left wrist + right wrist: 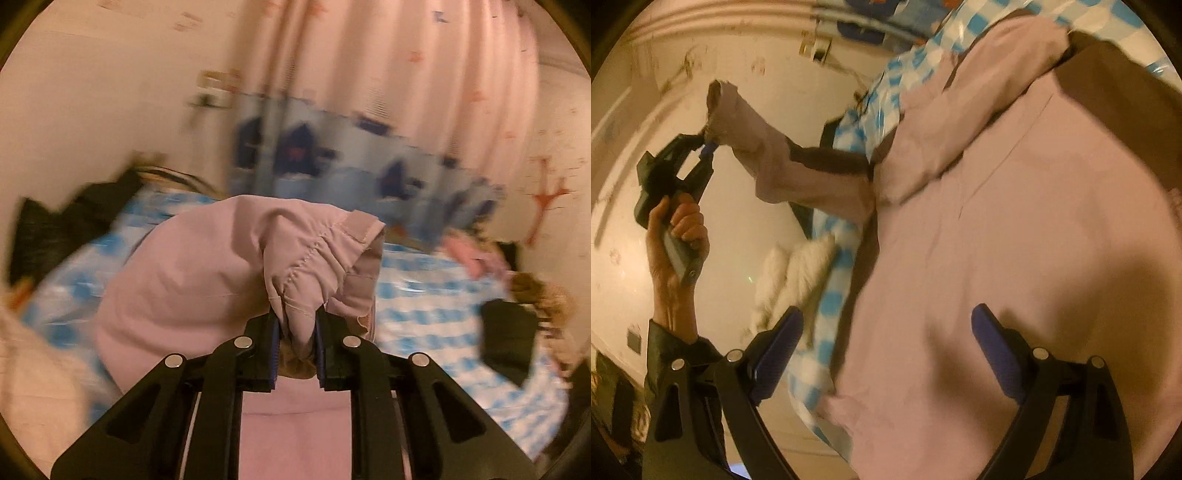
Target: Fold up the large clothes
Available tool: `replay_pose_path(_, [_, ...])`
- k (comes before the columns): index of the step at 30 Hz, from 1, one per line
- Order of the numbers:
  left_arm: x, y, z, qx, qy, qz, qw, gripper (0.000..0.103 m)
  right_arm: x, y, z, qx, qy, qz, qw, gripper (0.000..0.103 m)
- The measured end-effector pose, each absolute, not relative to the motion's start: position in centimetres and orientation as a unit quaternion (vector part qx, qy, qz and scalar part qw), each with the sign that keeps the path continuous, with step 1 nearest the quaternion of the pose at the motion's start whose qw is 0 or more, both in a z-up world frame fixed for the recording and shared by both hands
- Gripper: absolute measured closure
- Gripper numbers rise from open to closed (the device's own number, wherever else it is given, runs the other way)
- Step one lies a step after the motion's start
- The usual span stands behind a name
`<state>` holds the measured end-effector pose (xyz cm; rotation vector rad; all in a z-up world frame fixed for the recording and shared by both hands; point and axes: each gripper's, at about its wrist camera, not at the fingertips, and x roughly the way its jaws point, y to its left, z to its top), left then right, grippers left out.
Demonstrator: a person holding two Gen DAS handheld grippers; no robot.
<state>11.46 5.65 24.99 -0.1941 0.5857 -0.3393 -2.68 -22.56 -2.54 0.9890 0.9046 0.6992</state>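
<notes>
The left gripper (298,325) is clamped on the gathered cuff of the pink jacket (192,273), its blue pads (274,343) pinching the bunched, stitched fabric between them. In the right wrist view the person's hand (677,236) holds that gripper raised off the bed, the sleeve (764,155) stretched from it back to the jacket's body. The jacket lies spread over the blue-and-white checked sheet (436,302) (brown panels show along its sides), covering most of the bed's middle. The right gripper (886,354) hovers over the jacket's body with its jaws wide apart, nothing between them. A white fluffy item (798,269) lies at the bed's edge.
</notes>
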Motion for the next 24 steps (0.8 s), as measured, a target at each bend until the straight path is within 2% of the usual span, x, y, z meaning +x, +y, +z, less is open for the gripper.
replay_pose_path(3, [12.5,0.0,23.7,-0.105,0.307,-0.215,0.921,0.090,-2.6,-24.9,-2.2,0.479,0.389,0.297,0.728,0.014])
replay_pose_path(6, [14.2,-5.9,20.2,-0.099,0.347,-0.249,0.899,0.090,-2.6,-27.7,-2.0,0.512,0.367,0.271,0.728,0.014])
replay_pose_path(11, [18.1,-13.0,8.5,-0.087,0.455,-0.264,0.846,0.088,-2.5,-31.6,-2.3,0.564,0.339,0.236,0.715,0.013])
replay_pose_path(13, [19.7,-14.7,3.1,-0.091,0.514,-0.256,0.813,0.079,-2.4,-32.7,-2.3,0.576,0.333,0.224,0.712,0.013])
replay_pose_path(16, [20.4,-15.9,-2.4,-0.085,0.566,-0.240,0.784,0.072,-2.3,-33.9,-2.3,0.580,0.329,0.216,0.713,0.013])
replay_pose_path(17, [20.6,-16.0,-3.1,-0.091,0.571,-0.244,0.779,0.066,-2.3,-34.1,-2.3,0.579,0.329,0.212,0.715,0.013])
replay_pose_path(20, [20.0,-16.0,-1.8,-0.088,0.566,-0.247,0.782,0.061,-2.2,-34.0,-2.3,0.580,0.329,0.207,0.716,0.013])
replay_pose_path(23, [18.5,-15.0,3.8,-0.066,0.511,-0.259,0.817,0.046,-2.6,-34.3,-2.5,0.576,0.331,0.204,0.719,0.013])
replay_pose_path(24, [18.6,-14.8,5.4,-0.062,0.492,-0.263,0.827,0.037,-2.7,-34.2,-2.5,0.574,0.331,0.202,0.721,0.013])
